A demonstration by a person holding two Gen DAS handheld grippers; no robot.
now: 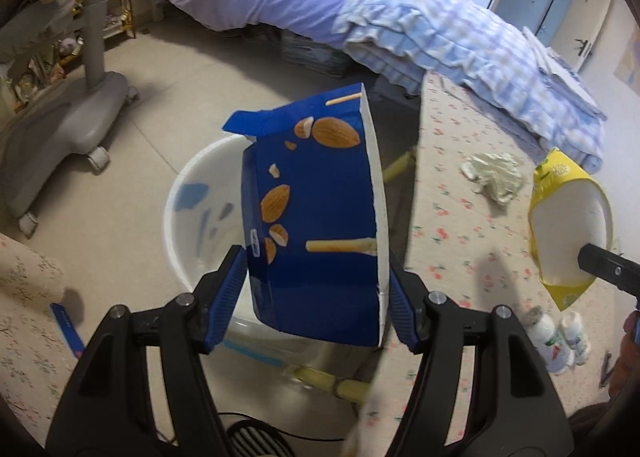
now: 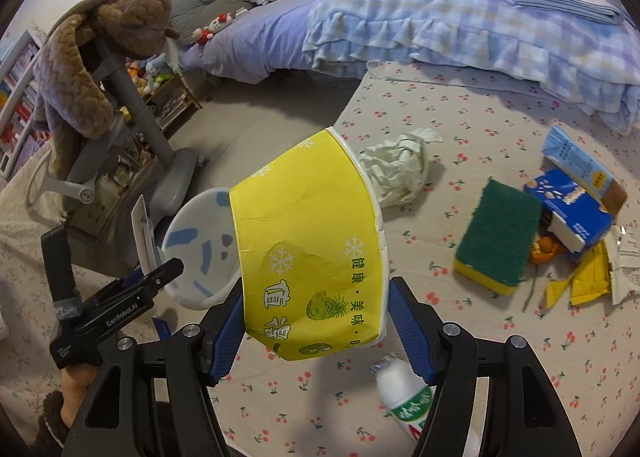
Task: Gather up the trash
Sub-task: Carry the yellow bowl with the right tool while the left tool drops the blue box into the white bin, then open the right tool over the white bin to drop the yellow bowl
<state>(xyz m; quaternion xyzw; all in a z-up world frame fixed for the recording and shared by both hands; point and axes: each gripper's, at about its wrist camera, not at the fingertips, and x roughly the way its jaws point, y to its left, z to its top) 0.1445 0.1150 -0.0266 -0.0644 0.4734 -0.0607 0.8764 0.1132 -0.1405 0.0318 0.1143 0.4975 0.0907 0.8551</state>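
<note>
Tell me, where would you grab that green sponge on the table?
Grip the sponge across its two long side edges, coming down from above. It lies flat, green side up, a slim block whose long sides look clear. The blue box crowds its far short end.

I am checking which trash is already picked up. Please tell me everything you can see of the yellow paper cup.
The yellow paper cup is a wide paper tub with a white rolled rim and white inside. Its wall carries white snowflakes, a green pineapple drawing and green characters, and it looks dented and creased. It lies tilted on its side, off the flowered cloth, between the jaws of the right gripper, whose blue pads press its wall and rim. Behind it stands the white bin.
</note>
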